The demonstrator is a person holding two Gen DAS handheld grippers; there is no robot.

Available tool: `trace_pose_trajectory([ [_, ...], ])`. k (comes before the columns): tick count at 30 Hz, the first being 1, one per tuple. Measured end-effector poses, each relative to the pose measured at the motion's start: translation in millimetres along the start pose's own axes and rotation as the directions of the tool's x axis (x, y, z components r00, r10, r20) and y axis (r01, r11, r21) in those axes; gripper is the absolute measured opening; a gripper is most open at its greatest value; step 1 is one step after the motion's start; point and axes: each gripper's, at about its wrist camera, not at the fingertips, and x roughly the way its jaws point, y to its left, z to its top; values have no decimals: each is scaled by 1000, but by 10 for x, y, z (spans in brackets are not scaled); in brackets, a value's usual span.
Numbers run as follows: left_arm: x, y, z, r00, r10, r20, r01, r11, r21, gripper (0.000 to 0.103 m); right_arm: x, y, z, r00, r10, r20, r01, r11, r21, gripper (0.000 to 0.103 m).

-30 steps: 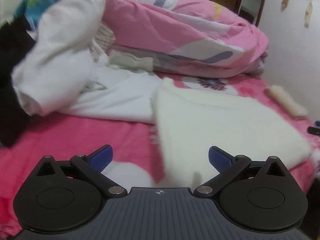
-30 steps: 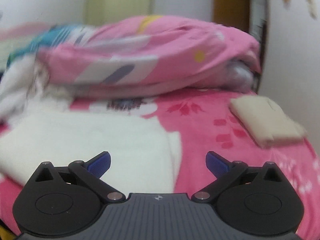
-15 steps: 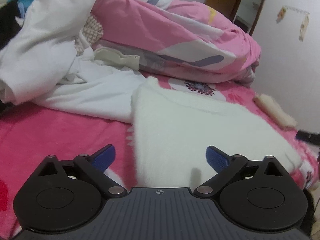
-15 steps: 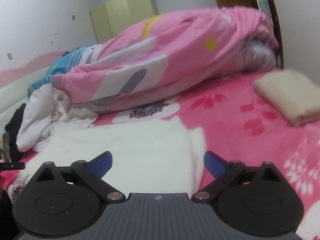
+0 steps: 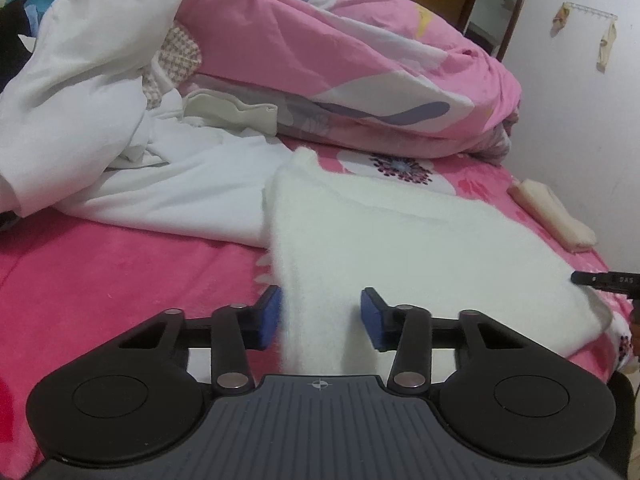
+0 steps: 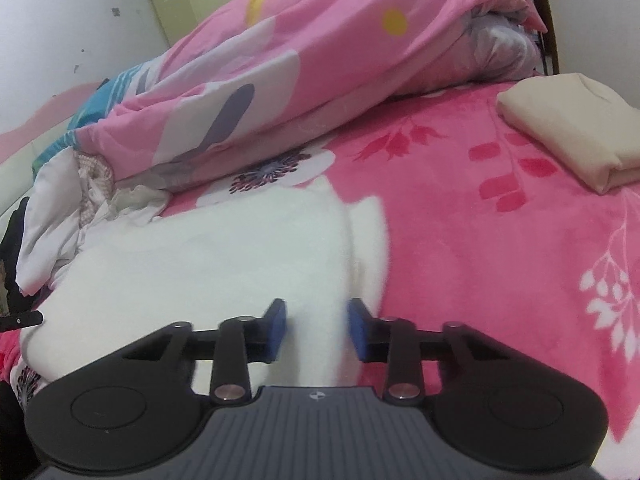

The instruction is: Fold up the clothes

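Observation:
A fluffy white garment [image 5: 400, 240] lies flat on the pink flowered bed sheet [image 5: 120, 272]. My left gripper [image 5: 322, 316] is at its near left corner. The jaws are closing, with a ridge of the fabric between the blue pads [image 5: 272, 316]; a gap still shows at the right pad. In the right wrist view the same white garment [image 6: 220, 248] spreads to the left. My right gripper [image 6: 316, 328] is at its near right edge, jaws closing, and the fabric fills the space between both pads.
A rolled pink duvet [image 5: 360, 60] runs along the back of the bed. A heap of unfolded white clothes [image 5: 80, 80] lies at the left. A folded cream garment [image 6: 568, 128] rests near the wall on the right.
Both pairs of jaws have narrowed from wide open onto the white garment's near corners. The right gripper has rolled and dropped toward the fabric; the left has barely shifted.

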Motion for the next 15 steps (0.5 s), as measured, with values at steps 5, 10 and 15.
trace_pose_trajectory([
  [5, 52, 81, -14, 999, -31, -44, 29, 998, -48, 44, -51, -83, -14, 1000, 17, 3, -17, 999, 41, 20],
  [10, 44, 81, -27, 998, -44, -35, 42, 998, -57, 36, -21, -107, -17, 1000, 28, -7, -27, 998, 53, 21],
  [15, -67, 42, -25, 999, -44, 15, 44, 999, -32, 13, -143, -67, -42, 998, 48, 30, -49, 998, 39, 10],
])
